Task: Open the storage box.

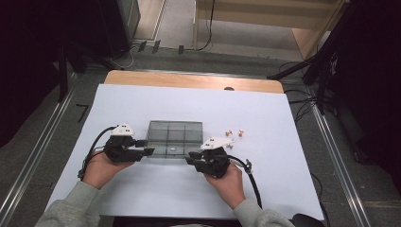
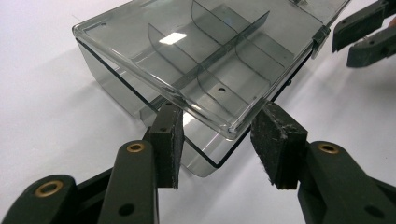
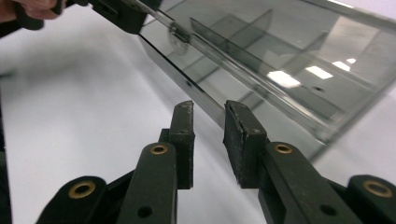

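Nearest the camera in the high view, two grey sleeves and hands come in over the desk, each holding a gripper. The left gripper sits at the near left corner of a clear plastic box that rests in the middle of the desk; in the left gripper view its jaws stand apart on either side of the corner of the lid, which looks slightly raised above the base, not clamped on it. The right gripper is just beside the box's near right edge, jaws a little apart with nothing between them. A few small tan pieces lie to the right of the box. This looks like the step of opening the lid; next the left gripper would need to close on the lid's edge and lift while the right steadies the base.
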